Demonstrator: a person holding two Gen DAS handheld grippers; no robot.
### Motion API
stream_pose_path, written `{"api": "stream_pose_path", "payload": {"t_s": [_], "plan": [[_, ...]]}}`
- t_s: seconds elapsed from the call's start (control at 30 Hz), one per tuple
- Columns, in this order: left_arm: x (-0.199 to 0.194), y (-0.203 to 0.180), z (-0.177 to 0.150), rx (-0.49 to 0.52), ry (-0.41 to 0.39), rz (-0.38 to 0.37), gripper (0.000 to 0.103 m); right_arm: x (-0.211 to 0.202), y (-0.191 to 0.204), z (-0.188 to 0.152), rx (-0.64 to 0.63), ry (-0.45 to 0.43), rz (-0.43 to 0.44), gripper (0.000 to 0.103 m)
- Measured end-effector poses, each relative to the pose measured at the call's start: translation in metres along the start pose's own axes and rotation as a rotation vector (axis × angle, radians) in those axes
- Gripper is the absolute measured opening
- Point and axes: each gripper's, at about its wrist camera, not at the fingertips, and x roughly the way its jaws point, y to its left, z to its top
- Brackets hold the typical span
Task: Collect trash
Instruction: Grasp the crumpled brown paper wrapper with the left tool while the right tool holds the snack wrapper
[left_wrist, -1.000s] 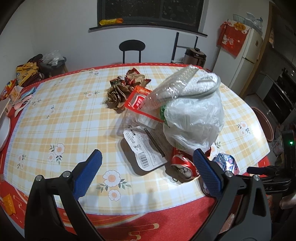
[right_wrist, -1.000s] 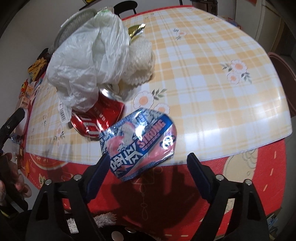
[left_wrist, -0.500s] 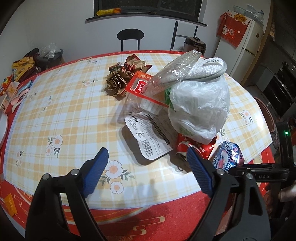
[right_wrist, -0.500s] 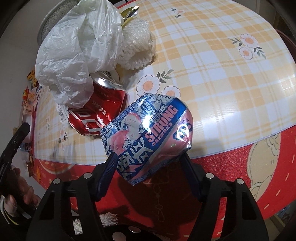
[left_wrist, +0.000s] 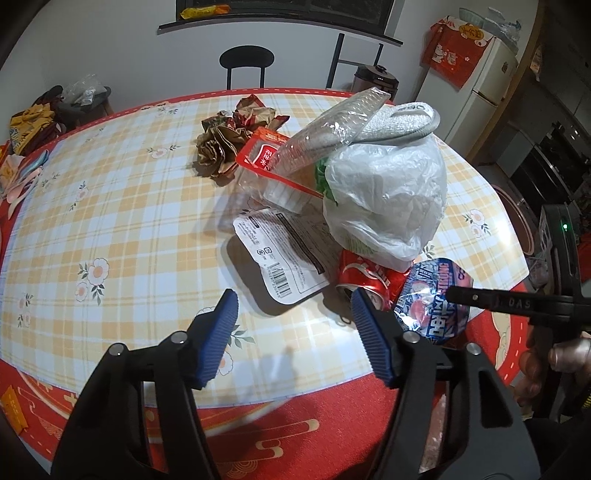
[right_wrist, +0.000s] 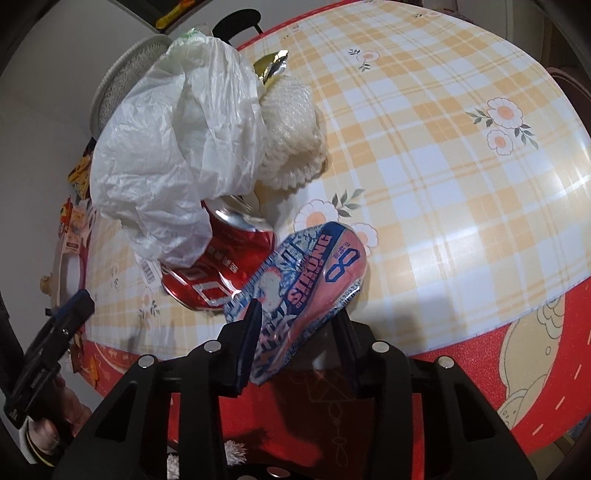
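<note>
A crushed blue and pink can (right_wrist: 303, 288) marked STRONG lies at the table's near edge. My right gripper (right_wrist: 295, 317) is shut on its near end. The can also shows in the left wrist view (left_wrist: 432, 295). Beside it lies a crushed red cola can (right_wrist: 218, 269), partly under a white plastic bag (right_wrist: 177, 158). My left gripper (left_wrist: 295, 325) is open and empty above the table's front edge, left of the red can (left_wrist: 365, 277). A white labelled tray (left_wrist: 280, 251), a red-rimmed clear box (left_wrist: 273, 166) and crumpled brown paper (left_wrist: 229, 140) lie behind.
The round table (left_wrist: 110, 206) has a yellow checked cloth with a red border. White foam netting (right_wrist: 291, 140) lies behind the bag. A black chair (left_wrist: 246, 62) and a fridge (left_wrist: 487, 81) stand beyond the table. Snack packets (left_wrist: 26, 147) lie at the far left.
My right gripper has closed from wide open onto the blue and pink can. My left gripper has moved forward a little and its fingers stand closer together.
</note>
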Motion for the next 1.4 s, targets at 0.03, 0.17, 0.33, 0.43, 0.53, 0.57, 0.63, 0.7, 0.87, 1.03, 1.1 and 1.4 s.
{"api": "stream_pose_path", "payload": {"t_s": [0.03, 0.17, 0.33, 0.43, 0.53, 0.57, 0.63, 0.7, 0.87, 1.03, 1.1, 1.4], "plan": [[0.0, 0.0, 0.0, -0.003, 0.003, -0.002, 0.064, 0.004, -0.001, 0.002, 0.005, 0.011, 0.005, 0.039], [0.001, -0.001, -0.001, -0.005, 0.013, -0.003, 0.063, 0.016, -0.004, 0.002, 0.047, 0.037, 0.024, 0.034], [0.0, -0.002, 0.0, -0.012, 0.011, 0.003, 0.063, 0.009, -0.011, 0.002, 0.06, 0.01, 0.033, 0.013], [0.0, -0.003, 0.003, -0.019, 0.008, 0.007, 0.063, -0.002, -0.016, 0.004, 0.052, -0.02, 0.026, 0.009], [-0.003, -0.006, 0.01, -0.023, -0.008, 0.012, 0.063, -0.015, -0.023, 0.007, 0.035, -0.051, 0.011, 0.007], [-0.006, -0.006, 0.014, -0.026, -0.021, 0.013, 0.063, -0.017, -0.02, 0.008, 0.032, -0.059, 0.007, 0.007], [-0.011, -0.007, 0.023, -0.022, -0.049, 0.025, 0.063, -0.025, -0.026, 0.011, 0.029, -0.08, 0.002, 0.006], [-0.015, -0.008, 0.032, -0.007, -0.075, 0.045, 0.063, -0.029, -0.024, 0.016, 0.025, -0.099, -0.006, 0.006], [-0.021, -0.018, 0.063, 0.087, -0.153, 0.089, 0.063, -0.042, -0.031, 0.022, -0.001, -0.135, -0.01, 0.006], [-0.007, -0.04, 0.094, 0.263, -0.175, 0.132, 0.063, -0.046, -0.039, 0.024, 0.014, -0.145, -0.011, 0.006], [0.006, -0.048, 0.102, 0.348, -0.156, 0.142, 0.063, -0.048, -0.043, 0.023, 0.024, -0.148, -0.012, 0.006], [0.019, -0.041, 0.114, 0.362, -0.151, 0.114, 0.063, -0.053, -0.06, 0.019, 0.07, -0.161, -0.02, 0.006]]}}
